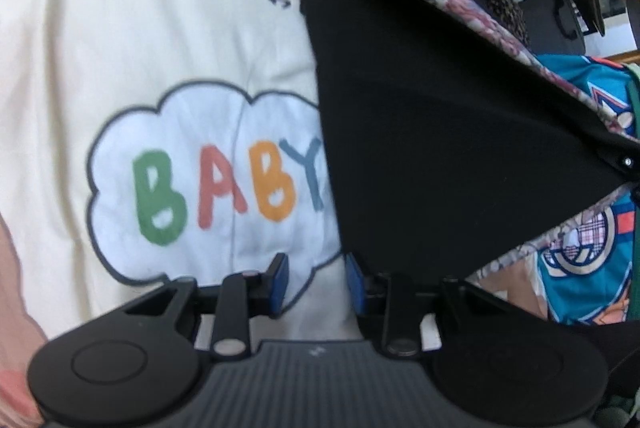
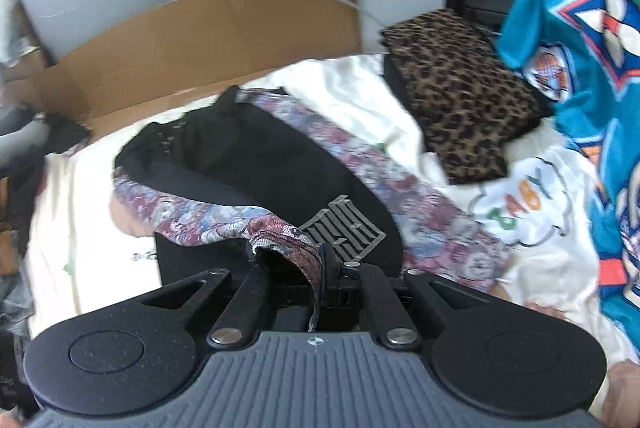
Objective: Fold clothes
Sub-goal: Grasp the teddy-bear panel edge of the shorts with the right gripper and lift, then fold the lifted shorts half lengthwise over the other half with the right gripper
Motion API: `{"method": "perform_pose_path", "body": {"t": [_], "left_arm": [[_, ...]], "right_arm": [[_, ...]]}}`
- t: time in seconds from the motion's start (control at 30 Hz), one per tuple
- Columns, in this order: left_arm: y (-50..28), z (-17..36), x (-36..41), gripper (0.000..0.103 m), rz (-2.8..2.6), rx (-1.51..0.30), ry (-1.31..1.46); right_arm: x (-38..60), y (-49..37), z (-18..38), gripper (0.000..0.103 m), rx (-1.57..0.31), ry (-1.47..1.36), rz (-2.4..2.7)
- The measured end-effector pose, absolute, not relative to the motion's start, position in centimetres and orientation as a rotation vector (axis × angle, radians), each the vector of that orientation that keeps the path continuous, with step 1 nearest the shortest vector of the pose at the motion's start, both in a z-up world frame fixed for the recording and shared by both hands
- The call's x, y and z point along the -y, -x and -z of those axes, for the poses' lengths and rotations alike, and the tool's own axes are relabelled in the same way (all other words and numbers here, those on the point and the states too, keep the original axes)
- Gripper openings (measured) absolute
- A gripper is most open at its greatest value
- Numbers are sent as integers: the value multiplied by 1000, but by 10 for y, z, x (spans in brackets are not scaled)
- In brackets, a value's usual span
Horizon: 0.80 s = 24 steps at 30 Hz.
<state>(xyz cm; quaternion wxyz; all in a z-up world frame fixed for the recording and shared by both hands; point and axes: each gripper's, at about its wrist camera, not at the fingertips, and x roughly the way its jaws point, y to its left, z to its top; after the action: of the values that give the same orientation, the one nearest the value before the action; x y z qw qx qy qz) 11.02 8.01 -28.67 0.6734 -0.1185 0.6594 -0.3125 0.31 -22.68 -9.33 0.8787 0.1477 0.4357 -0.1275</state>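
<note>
A black garment (image 2: 280,164) with floral trim and a grey logo lies partly lifted on a cream sheet (image 2: 92,204) printed with "BABY". My right gripper (image 2: 326,278) is shut on the floral trim (image 2: 280,242) at one corner. In the left wrist view the same black garment (image 1: 420,128) hangs stretched as a dark triangle, its far corner pinched at the right edge of the frame. My left gripper (image 1: 316,282) stands open just above the cream sheet (image 1: 140,28). Its right blue pad (image 1: 355,284) sits beside the garment's lower corner, with nothing between the fingers.
A folded leopard-print cloth (image 2: 464,96) lies at the back right of the sheet. A teal jersey (image 2: 580,36) hangs along the right side and shows as the teal jersey (image 1: 580,256) here too. A cardboard box (image 2: 220,24) with a white cable stands behind the bed.
</note>
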Motion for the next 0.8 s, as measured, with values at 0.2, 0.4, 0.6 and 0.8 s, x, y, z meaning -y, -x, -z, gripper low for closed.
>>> {"method": "perform_pose_path", "body": {"t": [0.2,0.4,0.6,0.8], "left_arm": [[-101,295,-68,33,794,-1518,272],[-93,308,-56,34,844,-1573,304],[-89,313,-53,38,880,-1592,340],[-90,320,-55,38,884,-1627,430]], "right_arm": [[253,4,102,1,-944,-314,394],[277,7,129,1,-976,-340,498],[297,5,173,1,-971,-380,478],[317,3,201,3,-1016,-413,454]]}}
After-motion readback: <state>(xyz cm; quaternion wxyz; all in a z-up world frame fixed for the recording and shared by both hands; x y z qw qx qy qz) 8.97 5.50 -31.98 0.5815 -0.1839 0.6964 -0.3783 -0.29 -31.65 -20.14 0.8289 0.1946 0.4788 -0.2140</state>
